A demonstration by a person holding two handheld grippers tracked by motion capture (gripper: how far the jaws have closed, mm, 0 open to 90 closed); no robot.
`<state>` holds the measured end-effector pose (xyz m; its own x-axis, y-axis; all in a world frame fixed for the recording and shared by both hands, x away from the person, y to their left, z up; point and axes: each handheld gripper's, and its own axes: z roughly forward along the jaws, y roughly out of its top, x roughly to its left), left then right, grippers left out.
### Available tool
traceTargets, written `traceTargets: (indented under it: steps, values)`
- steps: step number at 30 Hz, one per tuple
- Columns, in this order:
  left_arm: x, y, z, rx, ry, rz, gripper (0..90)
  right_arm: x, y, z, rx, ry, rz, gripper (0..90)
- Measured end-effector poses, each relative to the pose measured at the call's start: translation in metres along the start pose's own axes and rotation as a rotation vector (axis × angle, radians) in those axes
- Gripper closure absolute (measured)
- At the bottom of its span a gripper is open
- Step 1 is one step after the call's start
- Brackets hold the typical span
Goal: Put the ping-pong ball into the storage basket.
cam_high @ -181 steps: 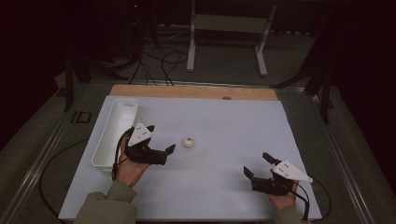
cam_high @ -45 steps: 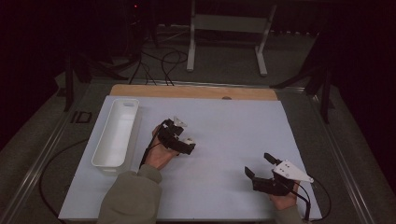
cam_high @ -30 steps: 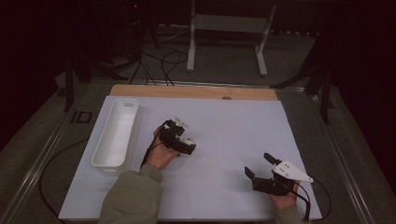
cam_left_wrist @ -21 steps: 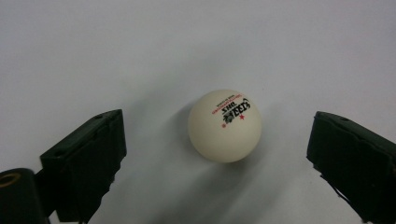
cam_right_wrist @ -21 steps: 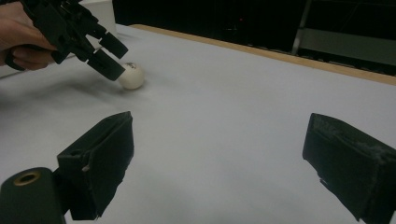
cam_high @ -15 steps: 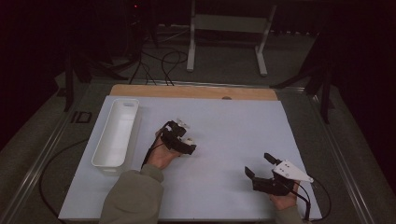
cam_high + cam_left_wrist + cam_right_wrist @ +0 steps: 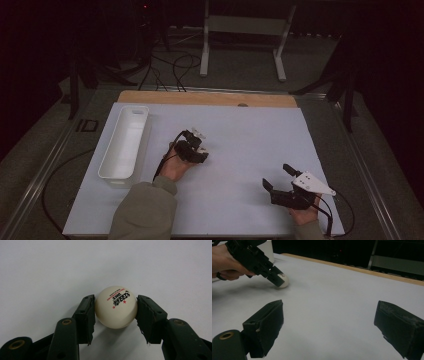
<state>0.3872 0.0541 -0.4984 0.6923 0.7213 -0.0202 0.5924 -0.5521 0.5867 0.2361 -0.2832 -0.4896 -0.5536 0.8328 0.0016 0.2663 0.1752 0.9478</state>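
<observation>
Dark room, white surface [image 7: 240, 200]: the left claw [image 7: 116, 308] is clenched on a DHS table-tennis ball [image 7: 116, 307] mid-surface, apparently not yet lifted, the right claw [image 7: 329, 325] idles released, so transfer, presumably to the white tray [image 7: 112, 170], seems left.

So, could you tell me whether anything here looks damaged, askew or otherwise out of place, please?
Nothing serious. The pads on the left gripper's fingers look frayed at their lower edges, yet they clamp the ping-pong ball squarely. The white tray sits straight on the table.
</observation>
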Motion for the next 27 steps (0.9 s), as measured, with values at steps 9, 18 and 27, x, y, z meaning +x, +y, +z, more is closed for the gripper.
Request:
traceTargets:
  steps: [9, 18, 27]
  values:
    - [0.001, 0.000, -0.005, -0.014, 0.013, -0.004, 50.9, 0.000, 0.000, 0.000, 0.000, 0.001, 0.000, 8.7]
    - [0.002, 0.001, -0.009, -0.010, 0.020, -0.021, 50.9, 0.000, 0.000, 0.000, 0.000, 0.004, 0.002, 8.7]
    - [0.002, 0.002, -0.014, -0.013, 0.022, -0.030, 50.9, 0.000, -0.001, 0.000, -0.002, 0.005, 0.005, 8.7]
